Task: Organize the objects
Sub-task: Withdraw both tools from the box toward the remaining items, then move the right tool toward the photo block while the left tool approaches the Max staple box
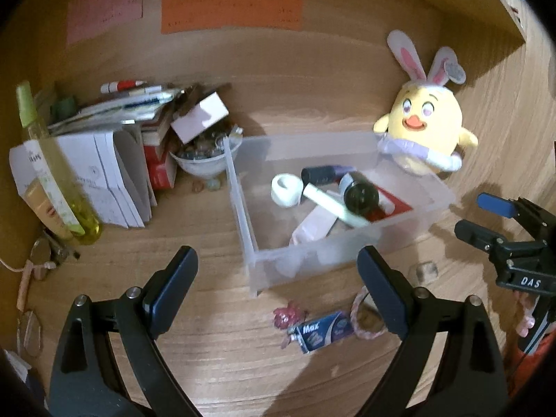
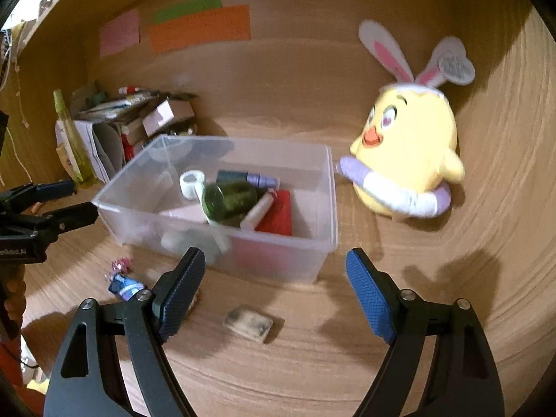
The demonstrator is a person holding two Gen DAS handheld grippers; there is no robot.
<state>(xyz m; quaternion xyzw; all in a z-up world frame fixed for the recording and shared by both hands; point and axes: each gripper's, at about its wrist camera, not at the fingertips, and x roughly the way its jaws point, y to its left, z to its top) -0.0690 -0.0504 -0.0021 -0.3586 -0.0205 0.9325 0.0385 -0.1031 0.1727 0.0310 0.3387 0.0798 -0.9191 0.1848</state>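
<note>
A clear plastic bin [image 1: 250, 243] [image 2: 326, 187] stands on the wooden desk and holds a white tape roll [image 1: 285, 189] [image 2: 190, 181], a dark green bottle [image 1: 361, 196] [image 2: 229, 201], a white tube, a dark marker and a red card. In front of it lie a blue packet [image 1: 321, 332] [image 2: 123, 286], a pink wrapped candy [image 1: 286, 316], a pink hair tie [image 1: 365, 330] and a small clear block [image 1: 424, 271] [image 2: 249, 323]. My left gripper [image 1: 278, 288] is open and empty before the bin. My right gripper [image 2: 274, 292] is open and empty above the small block.
A yellow chick plush with rabbit ears [image 1: 424, 128] [image 2: 406, 153] sits right of the bin. At the left are stacked books and papers [image 1: 114, 173], a bowl of marbles [image 1: 205, 160] and a yellow-green spray bottle [image 1: 52, 166]. Colored notes [image 1: 229, 12] hang on the back wall.
</note>
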